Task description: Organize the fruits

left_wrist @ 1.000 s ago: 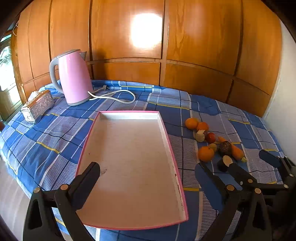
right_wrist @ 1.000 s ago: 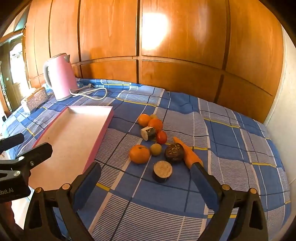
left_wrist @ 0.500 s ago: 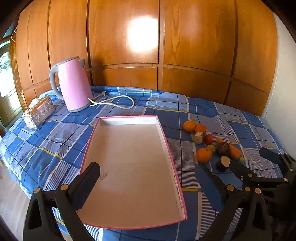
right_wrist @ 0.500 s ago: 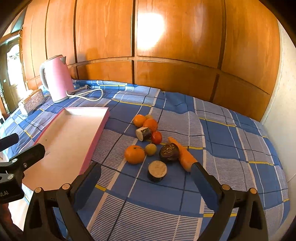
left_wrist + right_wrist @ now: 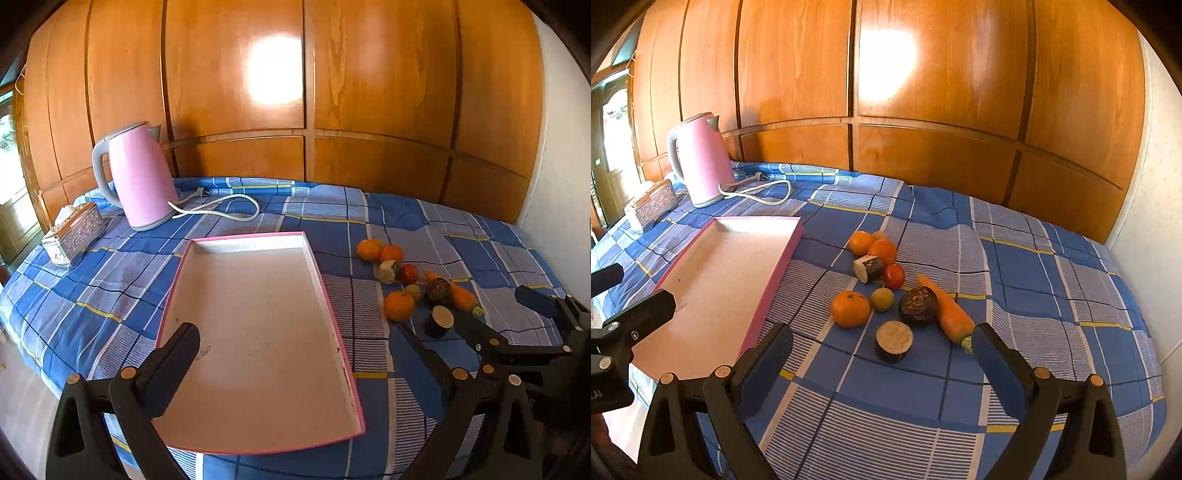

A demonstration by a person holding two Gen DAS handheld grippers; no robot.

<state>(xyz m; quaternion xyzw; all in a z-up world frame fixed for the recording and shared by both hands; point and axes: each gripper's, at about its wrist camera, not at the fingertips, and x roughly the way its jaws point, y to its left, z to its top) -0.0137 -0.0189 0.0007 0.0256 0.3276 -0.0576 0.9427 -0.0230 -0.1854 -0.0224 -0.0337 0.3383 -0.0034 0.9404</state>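
A pink-rimmed tray point(image 5: 325, 288) point(image 5: 783, 258) lies on the blue checked cloth with nothing in it. To its right is a cluster: three oranges point(image 5: 850, 308), a red tomato point(image 5: 894, 276), a small yellow-green fruit point(image 5: 882, 299), a carrot point(image 5: 947, 309), a dark round fruit point(image 5: 918, 306) and two cut eggplant pieces point(image 5: 894, 341). The cluster also shows in the left wrist view point(image 5: 399, 305). My left gripper point(image 5: 299, 343) is open over the tray's near end. My right gripper point(image 5: 882, 350) is open just in front of the near eggplant piece, holding nothing.
A pink kettle point(image 5: 138, 177) with a white cord point(image 5: 221, 206) stands at the back left, next to a silver tissue box point(image 5: 74, 232). Wooden panels point(image 5: 332, 92) rise behind the table. A white wall point(image 5: 1152, 221) bounds the right side.
Both cameras have risen and pulled back slightly, so the table and fruit sit lower in view. The grippers stay open and no object has moved.
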